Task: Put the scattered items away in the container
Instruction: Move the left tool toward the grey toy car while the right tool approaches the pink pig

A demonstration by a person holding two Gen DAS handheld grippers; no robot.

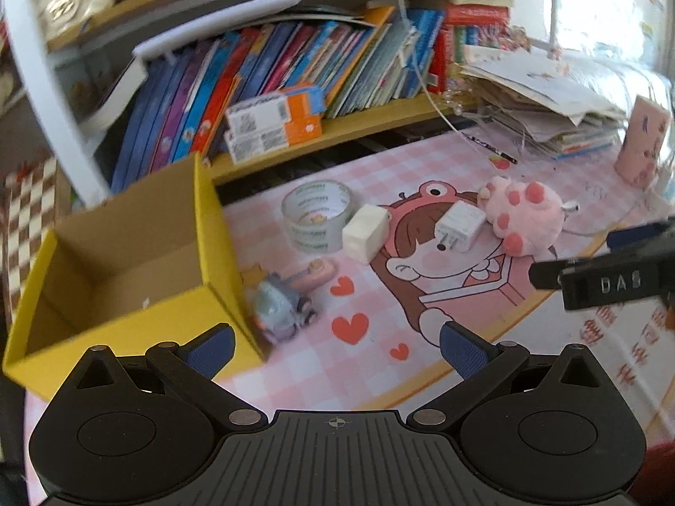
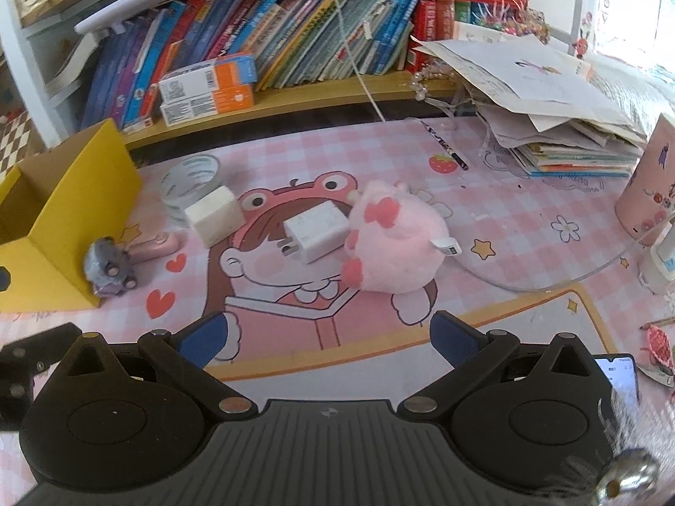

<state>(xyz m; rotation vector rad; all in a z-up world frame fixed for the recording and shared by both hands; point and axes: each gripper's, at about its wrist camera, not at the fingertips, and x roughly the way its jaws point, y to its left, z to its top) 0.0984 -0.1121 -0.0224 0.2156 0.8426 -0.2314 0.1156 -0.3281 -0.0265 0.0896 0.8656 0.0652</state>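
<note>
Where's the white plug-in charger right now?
The white plug-in charger lies mid-mat in both wrist views, touching the pink plush toy on its right; the cream rectangular block sits to its left.

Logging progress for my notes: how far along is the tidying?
Nothing looks done: the yellow box appears empty. Nothing is in hand: the left gripper and right gripper have open jaws. Still on the mat: tape roll, white block, charger, pink plush, toy car and a small pink item.
</note>
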